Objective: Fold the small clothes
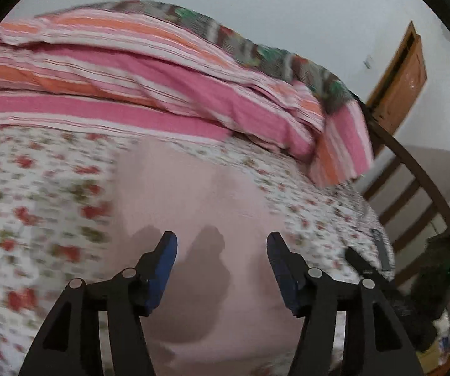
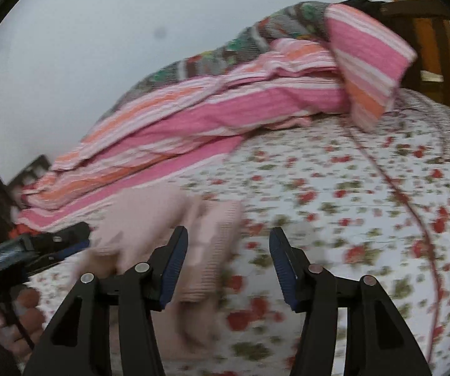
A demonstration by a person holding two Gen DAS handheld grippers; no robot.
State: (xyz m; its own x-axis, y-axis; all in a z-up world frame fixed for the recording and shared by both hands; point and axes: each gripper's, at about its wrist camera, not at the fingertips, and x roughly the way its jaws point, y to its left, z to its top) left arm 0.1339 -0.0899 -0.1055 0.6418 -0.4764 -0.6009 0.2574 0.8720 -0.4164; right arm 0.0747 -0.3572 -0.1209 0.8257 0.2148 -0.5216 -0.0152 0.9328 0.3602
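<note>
Pink garment [image 1: 193, 194] apparently lies lengthwise away from both grippers' released fingers [image 1: 165, 257].

Bed covered by white floral sheet [image 1: 30, 194], red and green print. Striped pink-orange-white quilt [image 1: 124, 72] bunched along the far side against a plain pale wall [image 1: 256, 6]; a darker patterned blanket [image 1: 256, 47] lies behind it. Striped pillow [image 2: 369, 59] propped at the head. Dark wooden headboard [image 1: 419, 172] with slats. Brown wooden door [image 1: 400, 84] beyond. Light even, soft; both views motion-blurred.
</note>
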